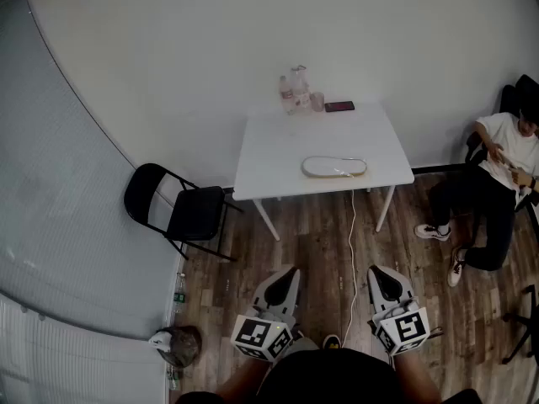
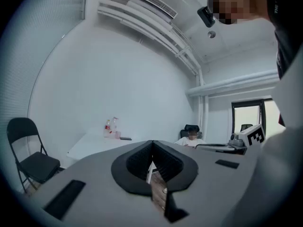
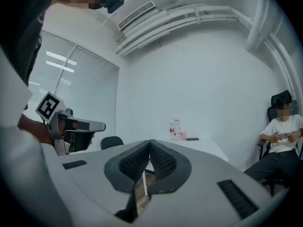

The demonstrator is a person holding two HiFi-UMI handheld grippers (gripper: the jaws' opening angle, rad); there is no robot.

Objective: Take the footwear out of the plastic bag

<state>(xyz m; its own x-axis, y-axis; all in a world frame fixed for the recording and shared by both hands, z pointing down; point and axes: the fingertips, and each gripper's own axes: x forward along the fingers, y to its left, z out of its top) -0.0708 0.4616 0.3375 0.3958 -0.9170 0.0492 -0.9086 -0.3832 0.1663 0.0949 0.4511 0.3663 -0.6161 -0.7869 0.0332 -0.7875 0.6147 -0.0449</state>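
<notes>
Right at the person's waist, both tools are held low and level, side by side, noses pointing out toward the table. The left gripper has its jaws pressed together with nothing between them, and the right gripper is the same: pads meeting, only floor showing past them. So neither is carrying anything, and by my reckoning the job has not begun. Everything is left to do: walk up, get hold of the bag, open it, draw the footwear out. Between the two grippers a white cable trails across the wood floor and up toward the table. Off to the left stands a black folding chair, empty. Then the white table, well apart from both grippers, and on its near right part lies a flat, pale oval bundle. That looks like the bagged footwear, though from here I can't make out the plastic or the shoe for sure. At the far edge sit some bottles, a small cup and a dark phone. Far right, a seated person looks down at their hands.
</notes>
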